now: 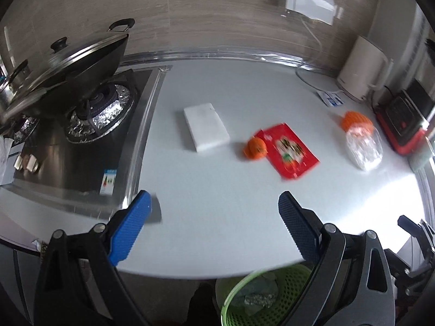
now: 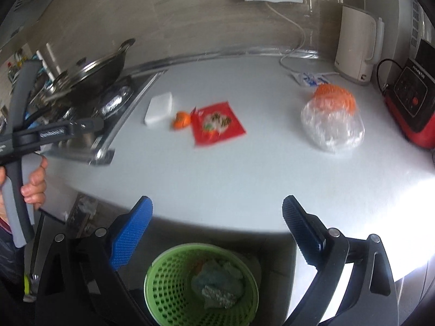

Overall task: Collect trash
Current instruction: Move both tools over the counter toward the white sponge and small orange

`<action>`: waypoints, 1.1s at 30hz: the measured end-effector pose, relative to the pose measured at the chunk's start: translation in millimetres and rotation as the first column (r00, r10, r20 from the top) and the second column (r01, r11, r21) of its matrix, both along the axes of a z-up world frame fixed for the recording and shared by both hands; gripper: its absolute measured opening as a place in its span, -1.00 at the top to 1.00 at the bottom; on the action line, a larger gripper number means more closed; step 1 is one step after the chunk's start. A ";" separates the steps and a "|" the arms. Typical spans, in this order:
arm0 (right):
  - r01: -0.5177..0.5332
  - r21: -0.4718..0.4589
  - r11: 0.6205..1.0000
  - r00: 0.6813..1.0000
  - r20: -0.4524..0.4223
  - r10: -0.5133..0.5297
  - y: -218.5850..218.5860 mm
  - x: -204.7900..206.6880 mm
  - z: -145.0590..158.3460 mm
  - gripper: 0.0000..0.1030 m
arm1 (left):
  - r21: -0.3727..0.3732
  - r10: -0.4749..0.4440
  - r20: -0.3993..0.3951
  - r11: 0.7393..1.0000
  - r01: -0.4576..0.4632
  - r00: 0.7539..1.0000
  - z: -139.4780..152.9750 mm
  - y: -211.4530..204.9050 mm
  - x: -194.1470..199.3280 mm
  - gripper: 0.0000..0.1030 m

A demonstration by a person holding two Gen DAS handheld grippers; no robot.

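**Between pickups: both tongs empty, three pieces left on the counter**

Nearest me, my left tongs (image 1: 214,209) stand wide apart with nothing between the blue pads. My right tongs (image 2: 217,212) are likewise spread wide and empty. Below the counter edge sits the green basket (image 2: 155,279), already holding some crumpled scraps; it is just under the right tongs.

Further out on the white counter (image 1: 217,217) lie the remaining pieces: a red wrapper (image 1: 288,152) lying flat, an orange peel (image 1: 254,148) touching its left edge, and, well apart to the right, a clear plastic bag (image 1: 364,145) with orange netting at its far end. A white sponge block (image 1: 205,127) lies left of the peel; I cannot tell whether it counts as trash.

Judgement: I am at the reach-out step. The next move calls for closing in on the peel or wrapper; the flat wrapper will need a low pinch at an edge.

Writing: the red appliance (image 2: 413,103) at far right carries a white label, too blurred to read. The sticker on the stove (image 1: 108,182) is also illegible.
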State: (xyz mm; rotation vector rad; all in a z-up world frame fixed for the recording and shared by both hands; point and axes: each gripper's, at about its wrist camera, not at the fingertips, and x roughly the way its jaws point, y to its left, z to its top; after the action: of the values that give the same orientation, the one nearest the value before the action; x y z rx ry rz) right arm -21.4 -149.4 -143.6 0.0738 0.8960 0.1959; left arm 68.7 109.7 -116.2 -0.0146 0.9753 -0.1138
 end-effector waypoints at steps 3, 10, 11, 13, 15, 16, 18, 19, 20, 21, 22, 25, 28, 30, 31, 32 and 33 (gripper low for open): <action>0.017 0.002 1.000 1.000 0.013 -0.017 2.3 17.6 4.1 -0.86 | -0.003 0.021 -0.003 1.000 -0.021 1.000 -6.8 1.6 27.0 -0.76; 0.034 -0.012 0.999 0.999 0.021 -0.033 7.7 55.6 1.6 -0.90 | -0.017 0.032 -0.001 0.999 -0.032 0.999 -17.2 -0.9 70.9 -0.76; 0.036 -0.009 0.999 0.999 0.018 -0.035 7.9 62.1 0.4 -0.90 | -0.023 0.032 -0.003 0.999 -0.032 0.999 -19.5 -0.9 77.1 -0.76; 0.040 -0.009 0.999 0.999 0.016 -0.040 9.6 71.3 -1.7 -0.90 | -0.028 0.035 -0.008 0.999 -0.035 0.999 -24.5 -1.7 88.4 -0.76; 0.049 -0.011 0.999 0.999 0.016 -0.049 10.3 81.7 -4.0 -0.90 | -0.030 0.045 -0.022 0.999 -0.046 0.999 -31.1 -2.4 100.7 -0.76; 0.054 -0.011 0.998 0.998 0.015 -0.054 10.4 85.6 -4.9 -0.91 | -0.033 0.053 -0.030 0.998 -0.054 0.998 -35.0 -2.6 107.1 -0.76; 0.062 -0.007 0.998 0.998 0.015 -0.061 9.4 93.7 -6.2 -0.92 | -0.032 0.072 -0.051 0.997 -0.073 0.996 -44.3 -3.5 120.8 -0.76; 0.067 -0.005 0.998 0.998 0.015 -0.067 9.0 97.8 -7.5 -0.95 | -0.030 0.077 -0.059 0.996 -0.079 0.995 -47.8 -4.0 125.7 -0.76; 0.071 -0.006 0.997 0.997 0.015 -0.071 8.7 100.5 -8.5 -0.95 | -0.021 0.091 -0.073 0.995 -0.093 0.993 -53.2 -4.8 132.9 -0.76; 0.077 -0.008 0.997 0.997 0.013 -0.076 8.4 104.7 -10.6 -0.95 | -0.016 0.102 -0.080 0.994 -0.104 0.992 -56.9 -5.1 137.5 -0.76; 0.080 -0.008 0.997 0.997 0.010 -0.080 8.2 108.2 -12.8 -0.95 | -0.011 0.119 -0.089 0.993 -0.120 0.989 -62.1 -5.5 144.2 -0.76; 0.090 -0.001 0.996 0.996 -0.001 -0.090 6.4 119.3 -20.2 -0.95 | 0.002 0.152 -0.119 0.988 -0.153 0.981 -76.1 -6.0 160.8 -0.76; 0.095 -0.002 0.995 0.995 -0.011 -0.095 6.7 130.3 -27.9 -0.95 | 0.015 0.167 -0.139 0.986 -0.167 0.976 -87.3 -9.1 174.0 -0.76; 0.089 -0.004 0.996 0.996 -0.018 -0.089 8.9 137.3 -32.8 -0.95 | 0.024 0.170 -0.150 0.986 -0.168 0.974 -94.3 -11.7 182.2 -0.76; 0.085 -0.004 0.996 0.996 -0.021 -0.085 9.8 140.2 -34.8 -0.95 | 0.027 0.171 -0.153 0.985 -0.169 0.973 -96.5 -12.4 184.7 -0.76; 0.081 -0.004 0.997 0.996 -0.025 -0.081 11.1 143.3 -37.0 -0.95 | 0.030 0.171 -0.157 0.985 -0.168 0.973 -99.0 -13.9 187.4 -0.76; 0.078 -0.004 0.997 0.997 -0.028 -0.078 12.2 145.7 -38.7 -0.95 | 0.035 0.168 -0.163 0.986 -0.165 0.972 -102.9 -16.2 191.2 -0.76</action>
State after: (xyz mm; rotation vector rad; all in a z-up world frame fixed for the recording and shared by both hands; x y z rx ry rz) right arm 124.3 -137.2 -182.3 0.1084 0.9194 0.1209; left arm 259.8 93.5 -219.1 -0.0872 1.1375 0.0536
